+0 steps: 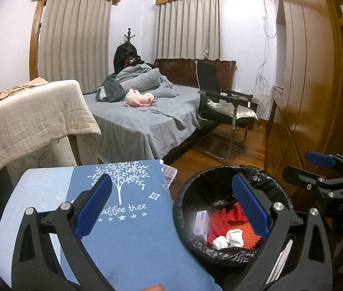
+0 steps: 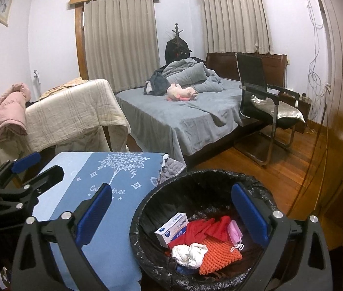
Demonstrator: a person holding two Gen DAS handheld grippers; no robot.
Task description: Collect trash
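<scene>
Both the left gripper (image 1: 171,208) and right gripper (image 2: 171,215) are wide open, holding nothing. Trash sits inside the bin (image 2: 144,208), right beside the blue table (image 2: 79,189). Reaching in carelessly could snag the loose black liner (image 2: 256,181) and tip it, I reckon.

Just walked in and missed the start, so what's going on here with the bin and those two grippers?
A person holds two grippers over a trash bin lined with a black bag, beside a table with a blue cloth. Both the left gripper and the right gripper are open and hold nothing. In the bin lie a small white box, red fabric, crumpled white tissue, an orange foam net and a pink mask.
</scene>
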